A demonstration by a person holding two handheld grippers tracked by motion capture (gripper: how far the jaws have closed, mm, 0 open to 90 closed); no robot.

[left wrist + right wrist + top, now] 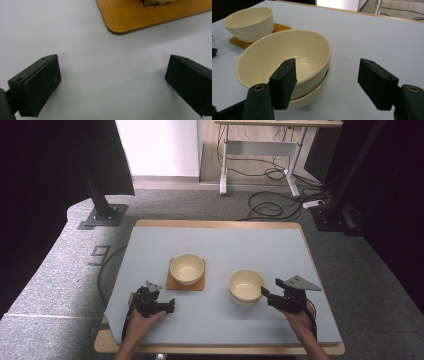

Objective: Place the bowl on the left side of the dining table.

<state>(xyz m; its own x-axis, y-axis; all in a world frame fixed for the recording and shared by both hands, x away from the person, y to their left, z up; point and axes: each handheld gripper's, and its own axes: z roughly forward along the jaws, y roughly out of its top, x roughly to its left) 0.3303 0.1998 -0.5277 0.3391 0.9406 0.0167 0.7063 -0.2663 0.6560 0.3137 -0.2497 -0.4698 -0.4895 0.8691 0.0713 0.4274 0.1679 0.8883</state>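
Both my hand-held grippers are gaping apart, holding nothing: left hand-held gripper (159, 306) sitting near the wooden coaster (185, 283), right hand-held gripper (272, 296) just beside two stacked bowls (287, 67) on the counter (220, 245).

bowl on mat (156, 1) cut by top edge, lower stacked bowl (312, 96) mostly hidden

A grey carpet (200, 205) covers the floor. At far centre stands a white wall (160, 147). Far right, a desk (280, 124) on white legs stands over tangled cables (272, 205) and a power strip (315, 203). Black posts (100, 195) on base plates rise at left and right, with dark curtains (45, 165) beside them.
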